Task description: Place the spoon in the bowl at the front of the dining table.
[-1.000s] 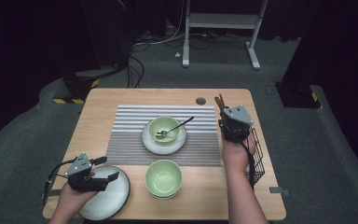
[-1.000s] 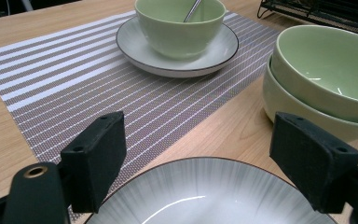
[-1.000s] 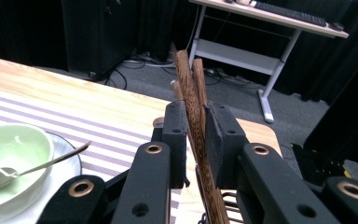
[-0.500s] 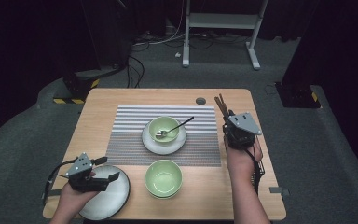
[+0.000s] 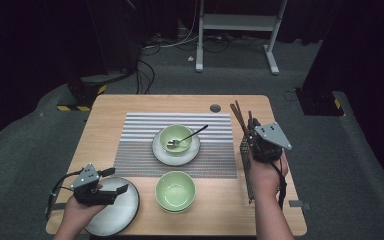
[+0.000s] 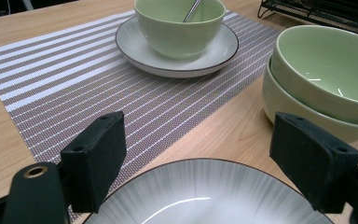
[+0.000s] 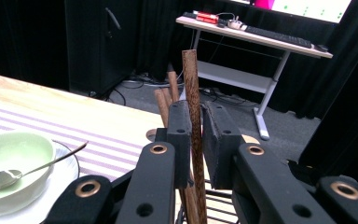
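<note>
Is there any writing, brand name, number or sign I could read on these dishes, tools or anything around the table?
None can be read.
The bowls, plate and striped placemat are plain.
The right gripper, shut on a wooden chopstick, and the left gripper carry no markings.
The screen behind the far desk shows small dots, too small to read.
The yellow-black hazard stripes on the floor hold no words.

Dark, grained wood on the chopstick point(image 7: 193, 100), clamped between matt black plastic jaws. Glossy pale-green ceramic on the stacked bowls point(image 6: 326, 79), just beside a woven, coarse-textured striped placemat point(image 6: 121, 88). Smooth, sheeny glaze on the grey plate point(image 6: 205, 196). Polished metal on the spoon point(image 7: 28, 170). Matt light wood on the table point(image 5: 130, 102).
</note>
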{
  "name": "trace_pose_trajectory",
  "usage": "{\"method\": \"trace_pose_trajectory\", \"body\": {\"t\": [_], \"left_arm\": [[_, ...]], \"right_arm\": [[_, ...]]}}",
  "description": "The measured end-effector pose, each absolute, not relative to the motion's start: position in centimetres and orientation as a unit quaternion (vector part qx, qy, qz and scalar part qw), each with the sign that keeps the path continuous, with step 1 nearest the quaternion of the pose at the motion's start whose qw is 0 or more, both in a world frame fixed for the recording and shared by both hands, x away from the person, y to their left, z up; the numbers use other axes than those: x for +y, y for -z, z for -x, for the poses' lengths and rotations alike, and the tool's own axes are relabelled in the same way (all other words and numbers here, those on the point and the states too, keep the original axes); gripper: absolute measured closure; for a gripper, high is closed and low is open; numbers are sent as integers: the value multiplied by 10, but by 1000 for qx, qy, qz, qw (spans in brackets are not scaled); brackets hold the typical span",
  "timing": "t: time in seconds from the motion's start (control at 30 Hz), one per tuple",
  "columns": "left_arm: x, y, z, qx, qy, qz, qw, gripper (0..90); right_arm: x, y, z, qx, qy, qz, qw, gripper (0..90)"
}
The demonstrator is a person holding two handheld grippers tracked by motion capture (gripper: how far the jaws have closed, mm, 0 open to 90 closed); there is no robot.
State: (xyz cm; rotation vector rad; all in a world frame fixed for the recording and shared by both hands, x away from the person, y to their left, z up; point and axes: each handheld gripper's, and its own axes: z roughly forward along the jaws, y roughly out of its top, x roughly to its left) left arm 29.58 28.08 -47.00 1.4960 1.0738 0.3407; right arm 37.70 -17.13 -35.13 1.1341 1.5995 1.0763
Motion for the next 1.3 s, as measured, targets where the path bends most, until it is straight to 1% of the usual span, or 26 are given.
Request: {"method": "trace_pose_trajectory", "body": {"t": [0.47,0.5,0.57,0.97,1.3], "left_arm": [[283,469,-296,462,-149,-643,593,188],[284,469,-296,461,-149,-643,593,188],[284,469,-296,461,-148,-643,593,188],[284,469,-296,463,-148,-639,596,188],[283,469,-295,459,-149,-641,596,188]], "right_arm": [[-176,348,-376,636,-426,-463,448,830],[-177,347,-375,634,-426,-460,452,842],[-177,345,-375,633,-434,-463,444,842],[-177,343,-374,622,-455,-466,434,842],[-181,342,-367,603,-483,-464,433,842]]}}
